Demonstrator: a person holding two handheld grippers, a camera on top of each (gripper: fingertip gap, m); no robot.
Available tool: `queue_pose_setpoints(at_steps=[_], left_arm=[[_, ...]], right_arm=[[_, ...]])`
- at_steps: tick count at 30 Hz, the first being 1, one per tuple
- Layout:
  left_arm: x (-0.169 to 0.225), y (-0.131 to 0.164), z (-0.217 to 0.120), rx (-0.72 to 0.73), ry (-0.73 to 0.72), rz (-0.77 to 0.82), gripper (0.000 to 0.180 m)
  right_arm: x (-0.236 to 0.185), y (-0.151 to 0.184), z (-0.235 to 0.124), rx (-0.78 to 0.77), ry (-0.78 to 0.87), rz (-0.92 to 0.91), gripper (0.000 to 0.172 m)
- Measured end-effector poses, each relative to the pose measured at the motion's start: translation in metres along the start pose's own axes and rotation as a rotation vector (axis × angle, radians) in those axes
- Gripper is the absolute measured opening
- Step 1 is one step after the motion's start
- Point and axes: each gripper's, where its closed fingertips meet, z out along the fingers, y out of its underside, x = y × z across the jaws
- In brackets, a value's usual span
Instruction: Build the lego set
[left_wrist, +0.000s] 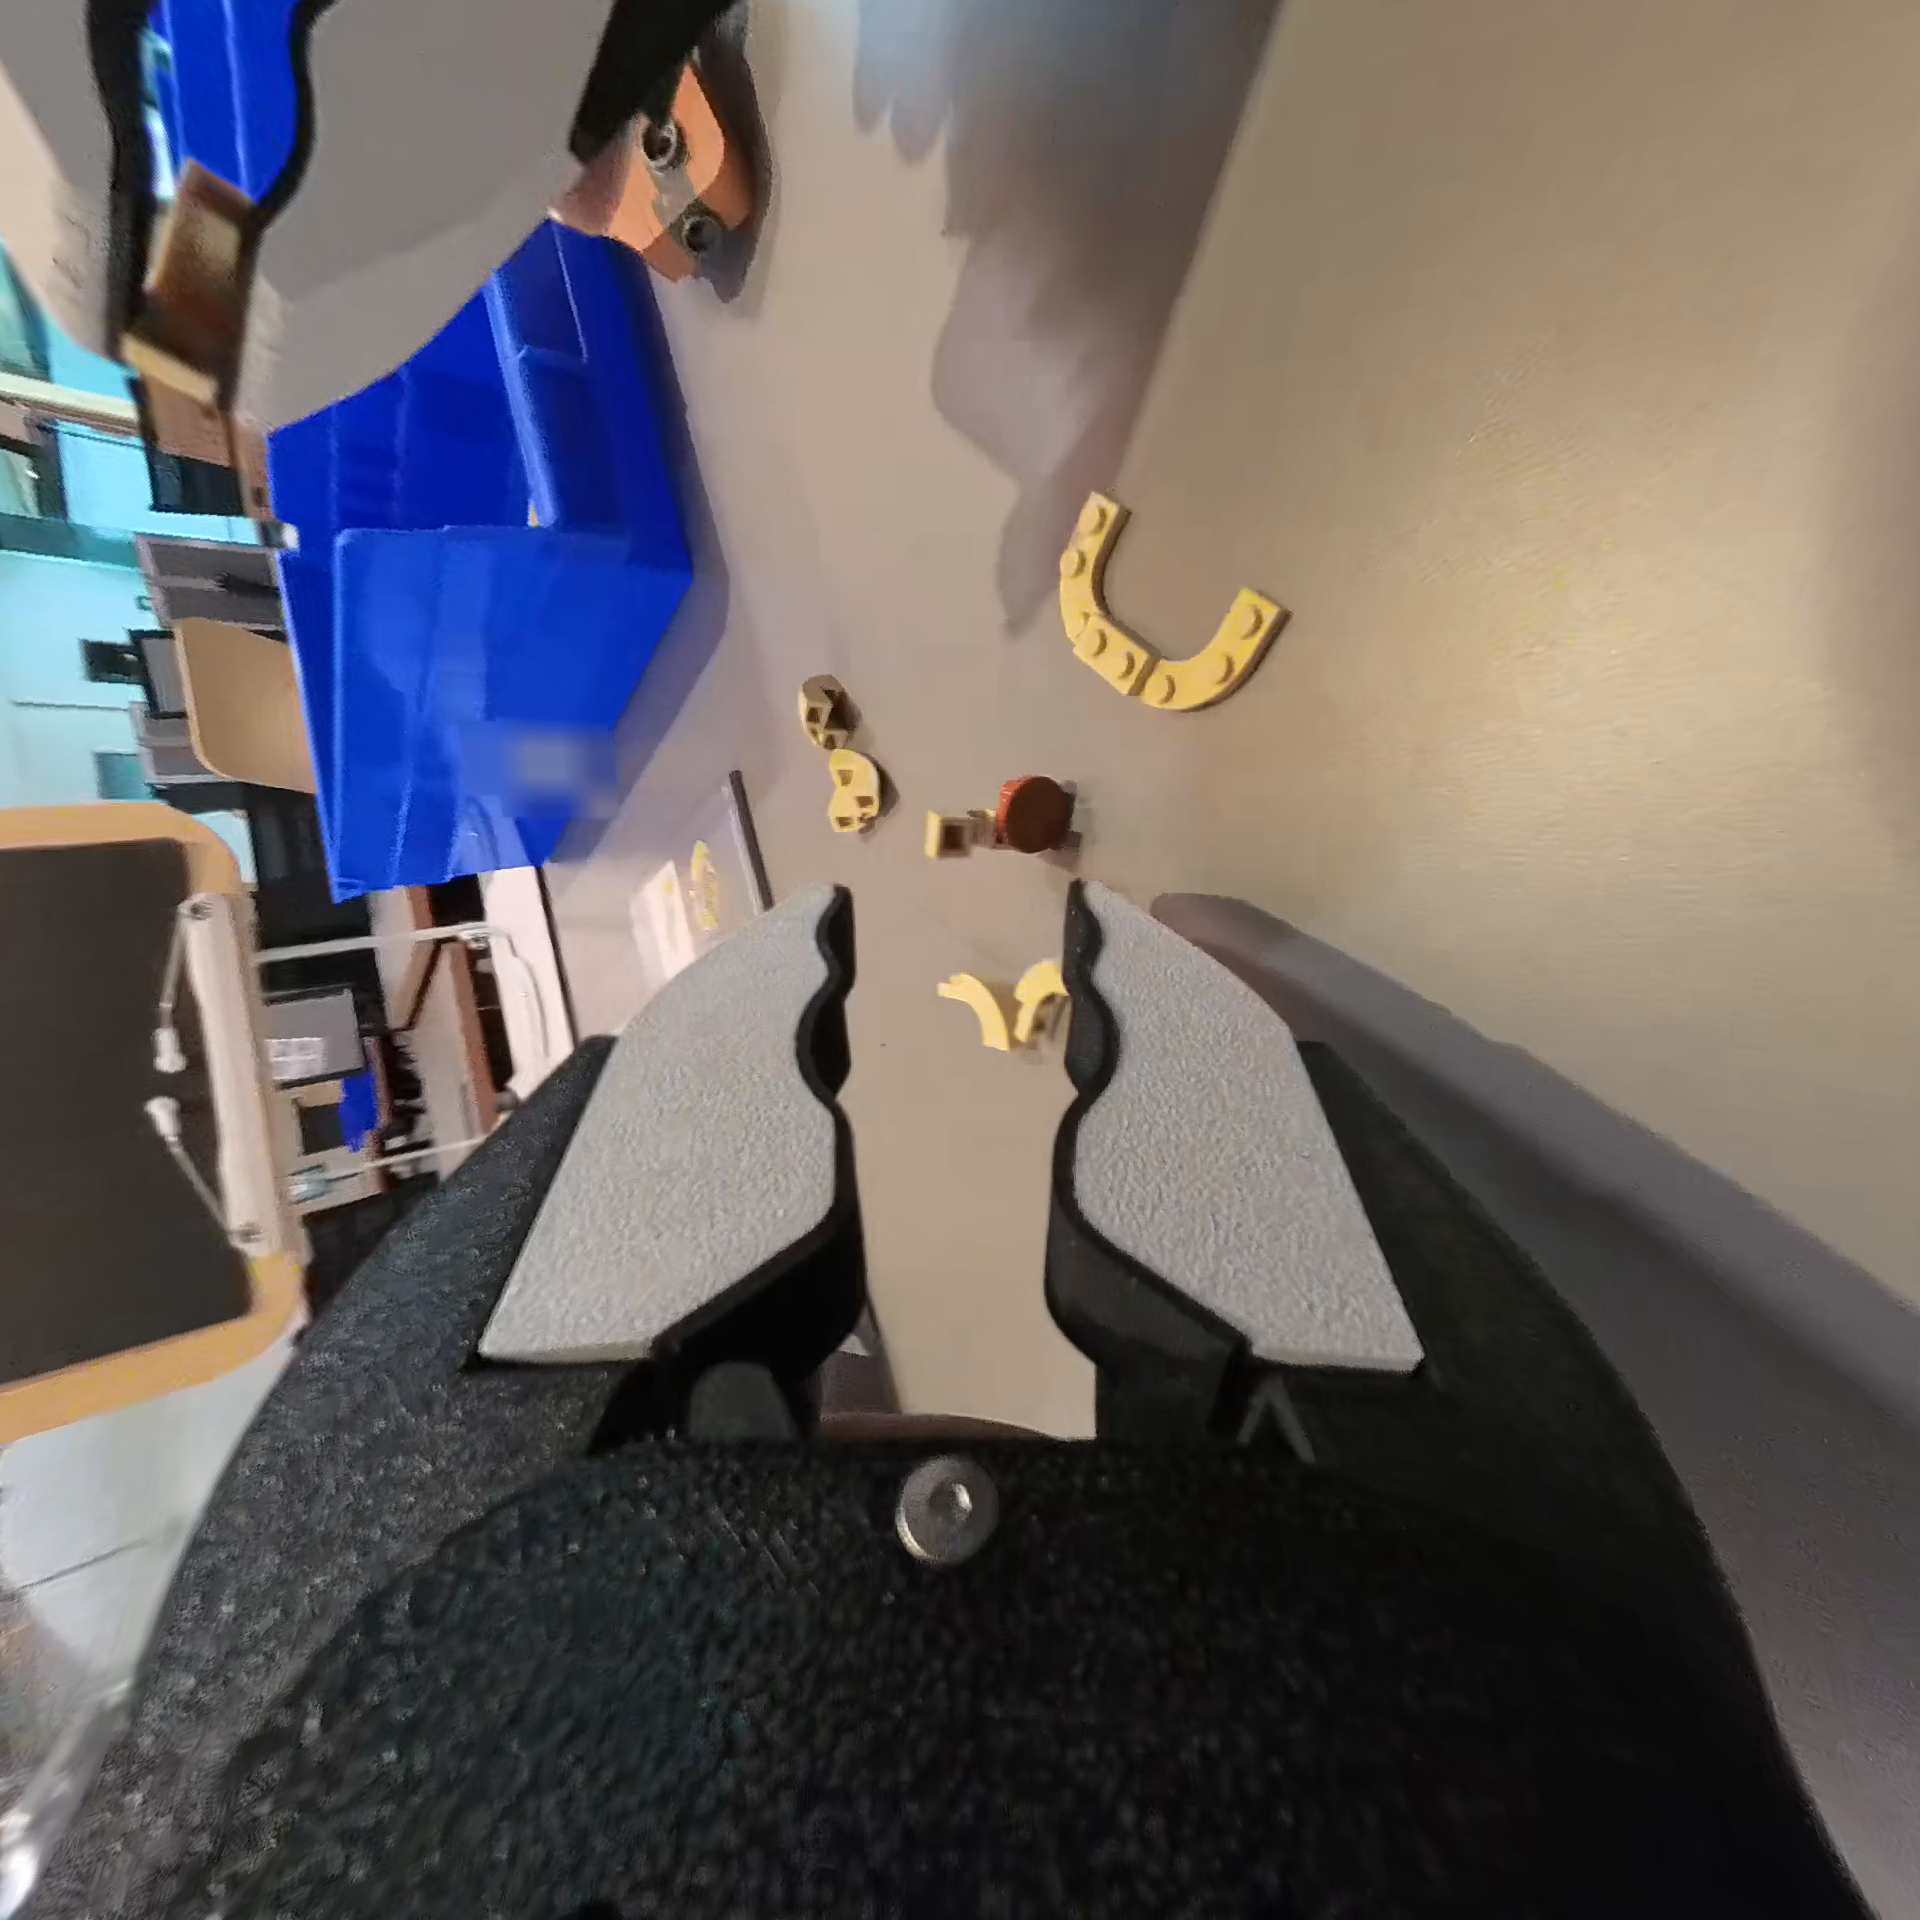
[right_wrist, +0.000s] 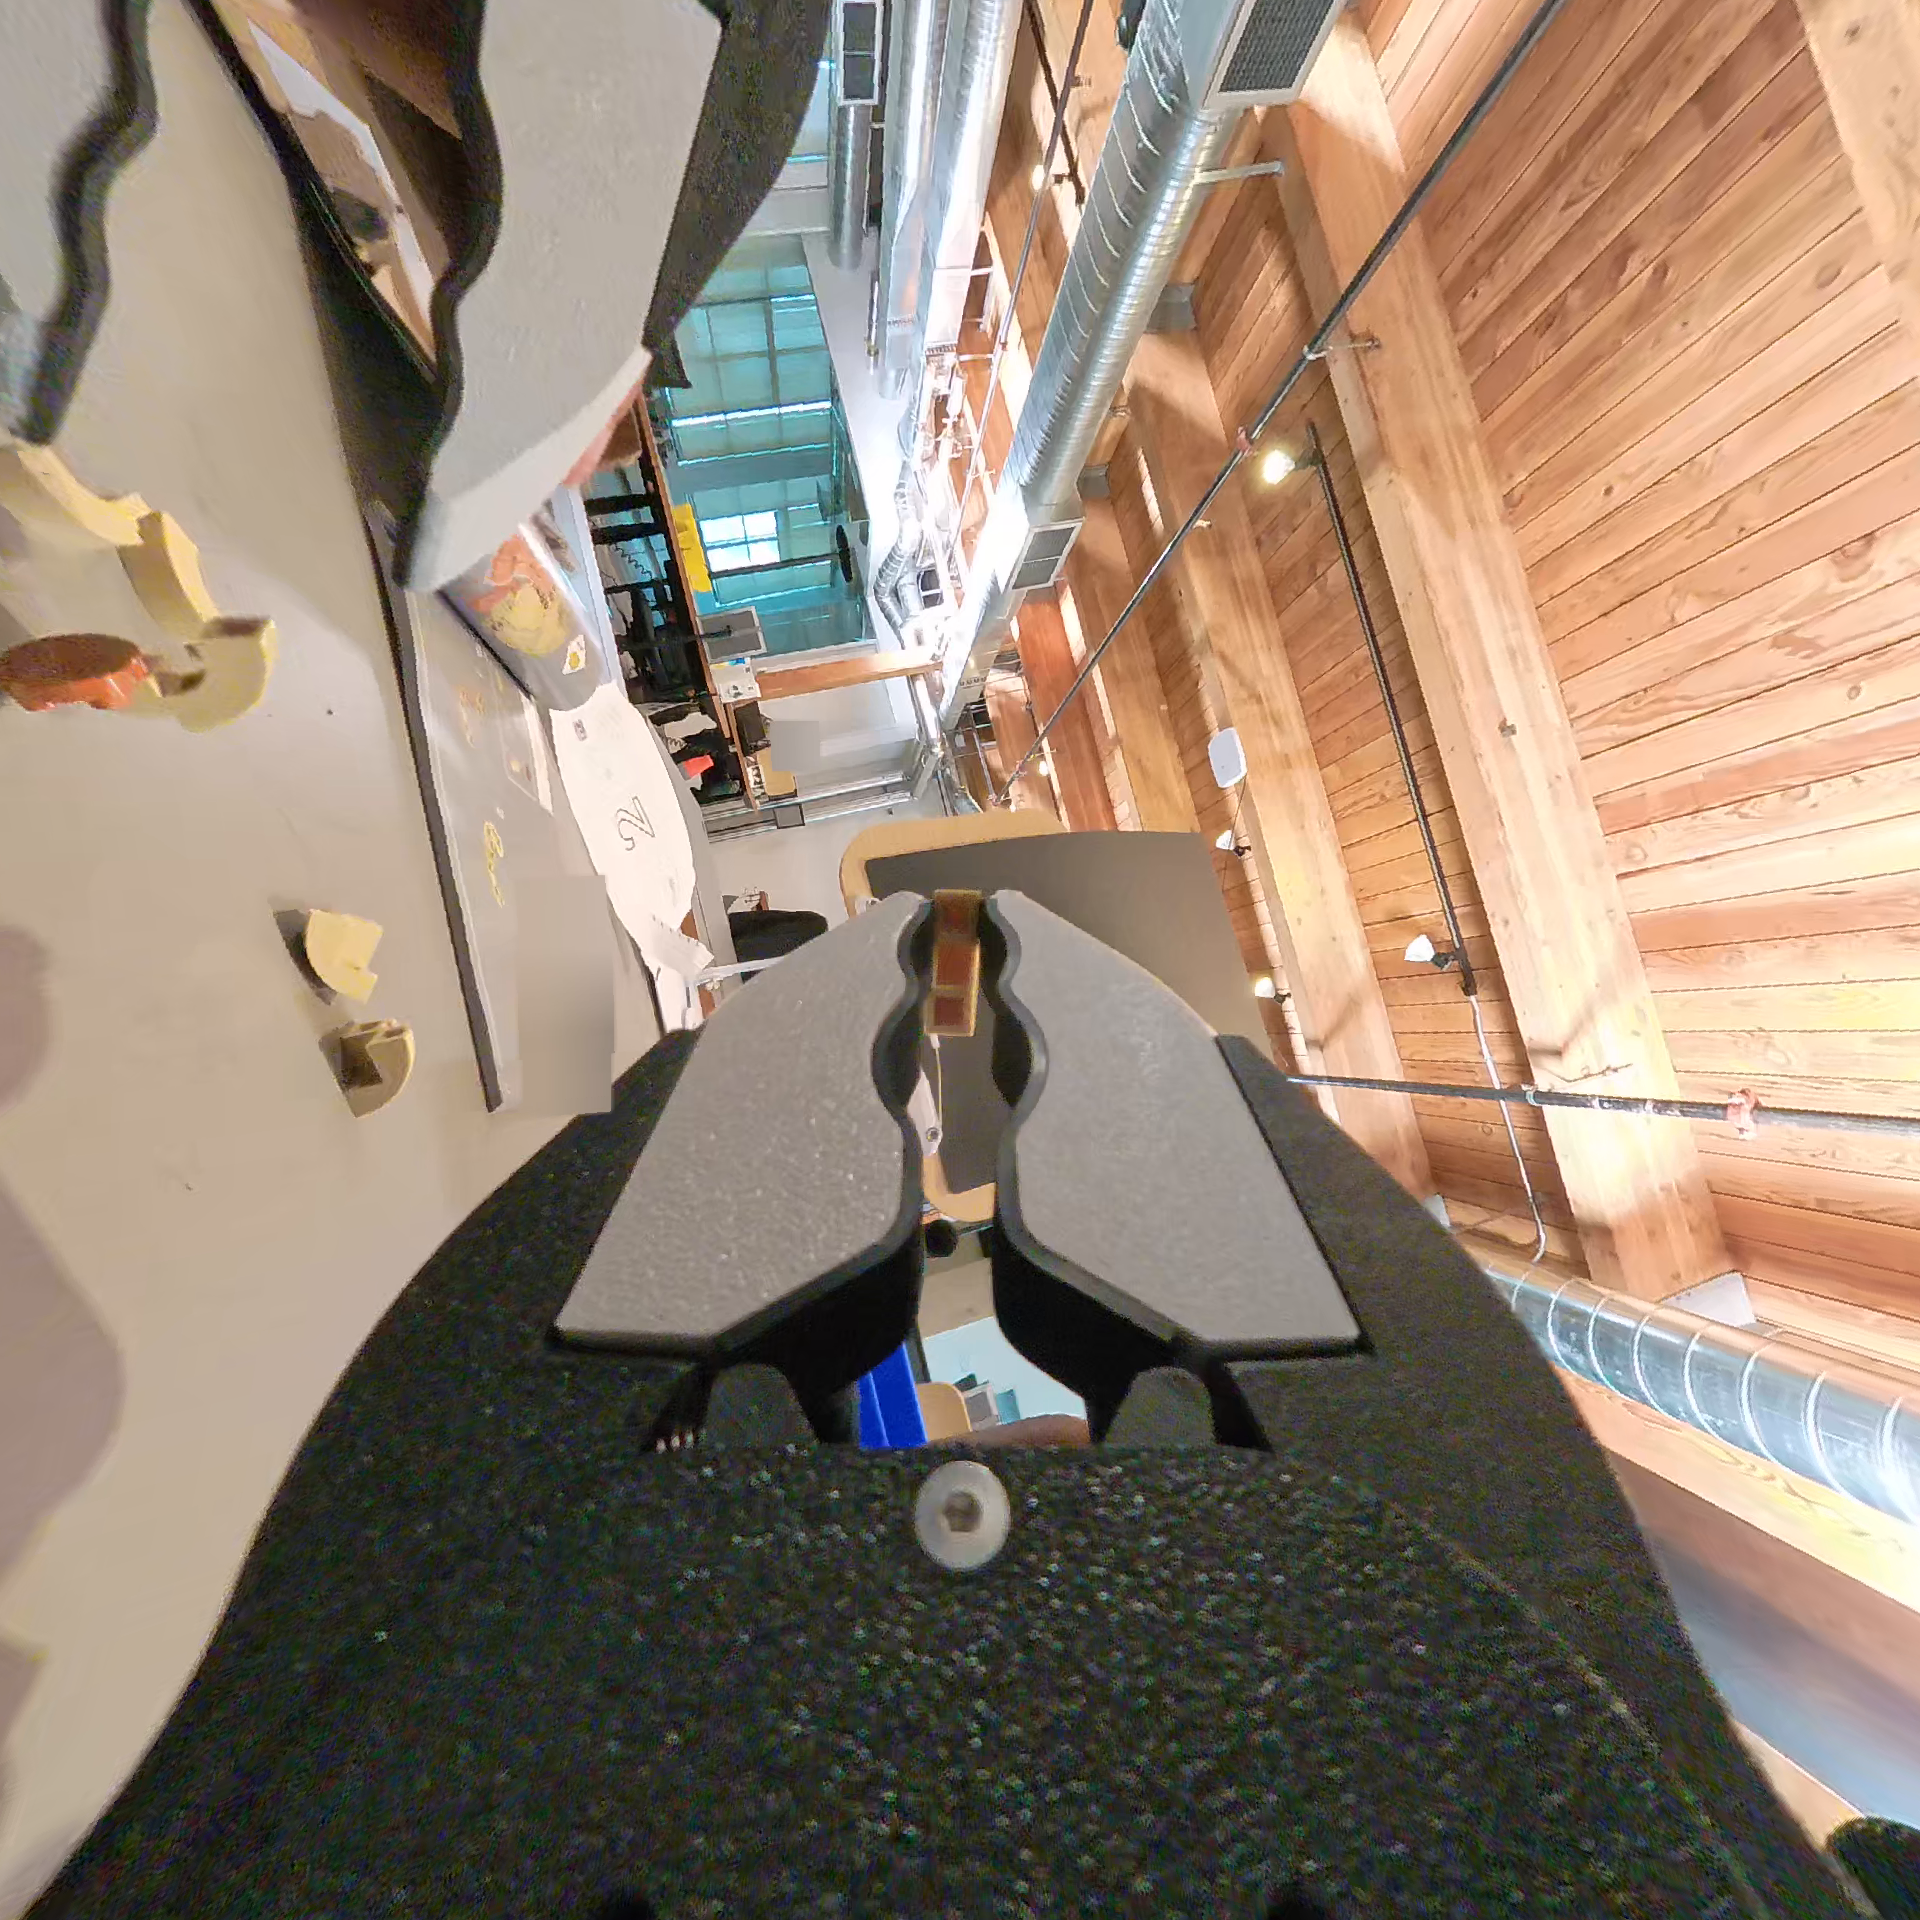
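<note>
Left gripper (left_wrist: 961, 935): jaws spread wide, nothing between the pads. Low over the grey table (left_wrist: 1455, 520), tips just above a small yellow curved brick piece (left_wrist: 1003, 1008) that lies beside the right finger (left_wrist: 1195, 1091); contact with that finger can't be told, and the other finger is clear of it. Just beyond the tips sit a round brown piece (left_wrist: 1034, 816) touching a small tan square piece (left_wrist: 948, 834); to the left of those, two small yellow arched bricks (left_wrist: 847, 774). Farther off, a yellow U-shaped plate assembly (left_wrist: 1164, 623). A blue bin (left_wrist: 499, 623) stands at the far left edge of the table.

Right gripper (right_wrist: 956, 914): fingers pressed onto a narrow tan-and-brown brick piece (right_wrist: 956, 977), both pads (right_wrist: 1091, 1039) against its sides near the tips, lifted off the table and pointed out at the room. It also shows at the top of the left wrist view (left_wrist: 665, 197), holding that piece.

Handling, as a judgement: all these are small hard plastic bricks, light, stiff, smooth, so likely to skid or pop out under an off-centre pinch. Take them across flat parallel sides, near the middle. The curved yellow one offers little flat face, so grip across its thickness.
</note>
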Motion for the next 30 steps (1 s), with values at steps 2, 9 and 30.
queue_pose_setpoints(at_steps=[2,9,30], left_arm=[[-0.001,0.0,-0.008,0.017,0.009,-0.044,0.038],[-0.046,-0.031,-0.031,0.297,-0.003,-0.507,0.03],[-0.086,-0.053,-0.031,0.778,0.15,-0.957,0.011]], right_arm=[[0.0,-0.002,0.0,0.004,0.004,-0.006,0.007],[-0.002,-0.017,0.006,0.052,0.008,-0.023,0.007],[-0.003,-0.03,0.017,0.136,0.112,-0.16,0.007]])
